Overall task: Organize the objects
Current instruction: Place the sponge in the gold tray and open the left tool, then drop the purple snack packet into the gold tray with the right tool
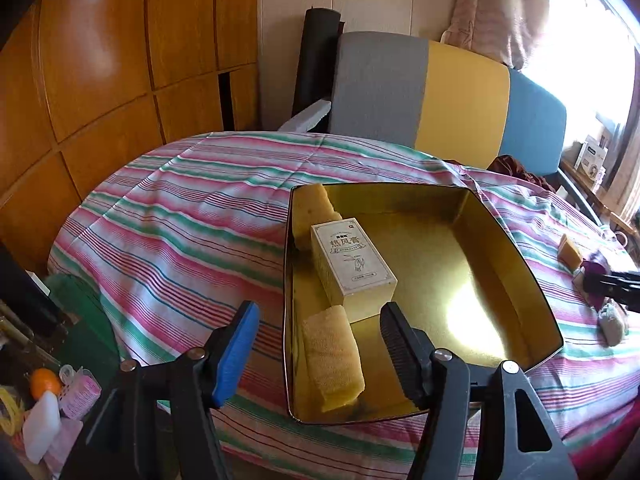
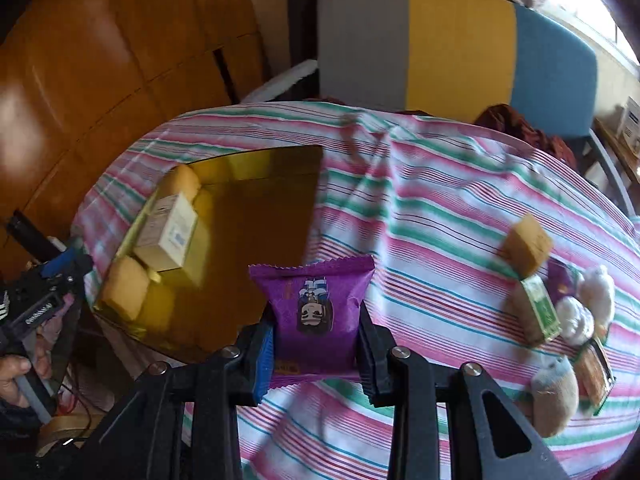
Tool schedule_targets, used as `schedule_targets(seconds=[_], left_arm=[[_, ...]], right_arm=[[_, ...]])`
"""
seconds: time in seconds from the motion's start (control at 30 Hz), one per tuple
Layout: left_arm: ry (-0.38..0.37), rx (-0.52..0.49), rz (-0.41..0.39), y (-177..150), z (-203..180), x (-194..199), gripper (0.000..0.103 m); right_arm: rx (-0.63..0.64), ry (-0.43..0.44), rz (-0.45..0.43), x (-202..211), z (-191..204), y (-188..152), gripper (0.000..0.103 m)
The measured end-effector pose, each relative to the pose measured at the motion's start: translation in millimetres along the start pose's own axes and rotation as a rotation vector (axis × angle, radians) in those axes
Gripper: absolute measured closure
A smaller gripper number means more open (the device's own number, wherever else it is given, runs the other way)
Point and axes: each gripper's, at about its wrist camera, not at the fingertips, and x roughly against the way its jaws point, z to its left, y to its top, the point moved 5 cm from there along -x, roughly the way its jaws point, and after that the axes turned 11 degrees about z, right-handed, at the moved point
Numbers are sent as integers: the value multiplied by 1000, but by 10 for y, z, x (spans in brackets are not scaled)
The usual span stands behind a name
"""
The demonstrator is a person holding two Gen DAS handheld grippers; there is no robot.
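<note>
Gold tin [image 1: 516,248]: cream box [image 1: 352,260], 2 sponges; purple packet [image 2: 316,312] upright.

Tin tray [image 1: 516,248]: gold metal, glossy, mirror-like inside. Sponge blocks [image 1: 332,360]: yellow, porous, rough. Carton [image 1: 352,264]: matt cream cardboard, printed. Tablecloth [image 1: 180,216]: striped woven cloth, matt, creased. Snack packet [image 2: 320,312]: purple plastic film, slight sheen, crimped edges. Wardrobe panels [image 1: 100,60]: varnished wood, shiny. Chair back [image 1: 460,92]: matt fabric.
</note>
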Motion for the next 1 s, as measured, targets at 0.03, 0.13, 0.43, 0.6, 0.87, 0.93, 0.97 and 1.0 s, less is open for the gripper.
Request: schedule_targets(seconds=[0.03, 0.13, 0.43, 0.6, 0.87, 0.93, 0.97, 1.0], left_arm=[[2, 2, -1, -3, 3, 1, 39], [3, 8, 2, -17, 18, -2, 39], [13, 62, 9, -81, 213, -43, 38], [33, 127, -1, -105, 447, -54, 34], [35, 165, -9, -133, 605, -52, 34], [34, 160, -12, -135, 589, -45, 34], [33, 158, -12, -137, 580, -38, 34], [33, 154, -14, -135, 566, -29, 34]], right_arm=[[22, 24, 11, -55, 142, 37, 69], [77, 76, 55, -301, 503, 139, 69], [93, 146, 185, -1085, 1161, 253, 69], [84, 195, 242, -1375, 1361, 215, 66], [99, 248, 239, -1382, 1500, 129, 63], [98, 243, 225, -1340, 1491, 128, 62], [97, 238, 215, -1307, 1482, 129, 63], [95, 234, 204, -1268, 1469, 130, 63]])
